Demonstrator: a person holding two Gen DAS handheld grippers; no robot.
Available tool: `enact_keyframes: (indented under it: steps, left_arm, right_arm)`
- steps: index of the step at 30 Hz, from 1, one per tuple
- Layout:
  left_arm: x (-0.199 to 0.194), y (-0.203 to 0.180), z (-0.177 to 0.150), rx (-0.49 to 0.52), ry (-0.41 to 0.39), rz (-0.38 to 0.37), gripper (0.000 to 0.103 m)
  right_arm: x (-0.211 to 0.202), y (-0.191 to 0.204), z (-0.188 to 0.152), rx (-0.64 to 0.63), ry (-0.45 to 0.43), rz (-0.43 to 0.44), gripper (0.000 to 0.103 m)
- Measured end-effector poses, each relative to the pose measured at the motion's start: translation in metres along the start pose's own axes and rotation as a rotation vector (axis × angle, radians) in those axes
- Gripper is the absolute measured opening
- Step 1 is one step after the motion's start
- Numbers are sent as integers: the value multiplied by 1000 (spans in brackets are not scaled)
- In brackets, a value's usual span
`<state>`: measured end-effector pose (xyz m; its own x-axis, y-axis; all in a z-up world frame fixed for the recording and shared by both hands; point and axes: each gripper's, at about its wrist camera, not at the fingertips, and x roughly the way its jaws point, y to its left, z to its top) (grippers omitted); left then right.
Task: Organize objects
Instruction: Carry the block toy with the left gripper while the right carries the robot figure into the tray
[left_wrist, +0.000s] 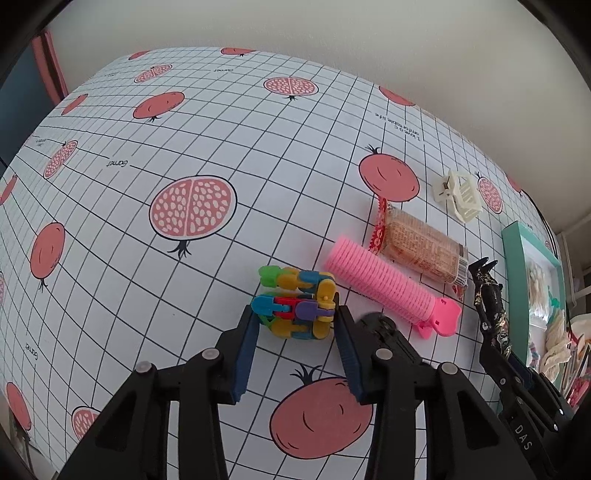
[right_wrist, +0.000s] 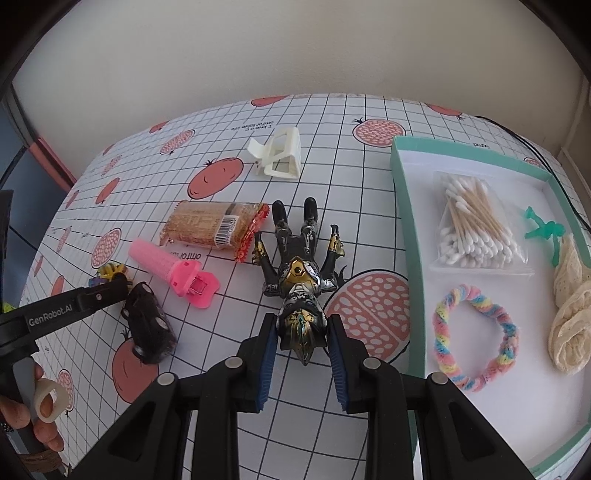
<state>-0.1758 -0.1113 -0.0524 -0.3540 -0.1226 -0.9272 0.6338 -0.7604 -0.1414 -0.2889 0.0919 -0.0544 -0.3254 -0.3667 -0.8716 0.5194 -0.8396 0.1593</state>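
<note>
4 items already lay in the teal box (right_wrist: 402, 206); 6 remained on the desk (left_wrist: 147, 295). Our right tool (right_wrist: 301, 332) closed around the black-gold figure (right_wrist: 299, 273) beside the box; our left tool (left_wrist: 295, 317) bracketed the colourful block toy (left_wrist: 295, 302), contact unclear.
</note>
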Motion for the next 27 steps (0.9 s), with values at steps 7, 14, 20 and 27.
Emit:
enact_keyframes:
  steps: [7,14,20,27]
  left_arm:
    - [-7,2,7,-5,-26,1,43]
    - [-23,-5,15,0,-73,-6,43]
    - [-35,-17,17,17,-101,-17,43]
    - [-50,-50,17,76,-141,-44,43]
  right_arm:
    - [-14,1,6,3,-52,3,28]
    - [-28,4,11,0,-91,14,29]
    - [-40,-3,14,14,-113,12,28]
    - [-65,-32,17,62,-161,-15,29]
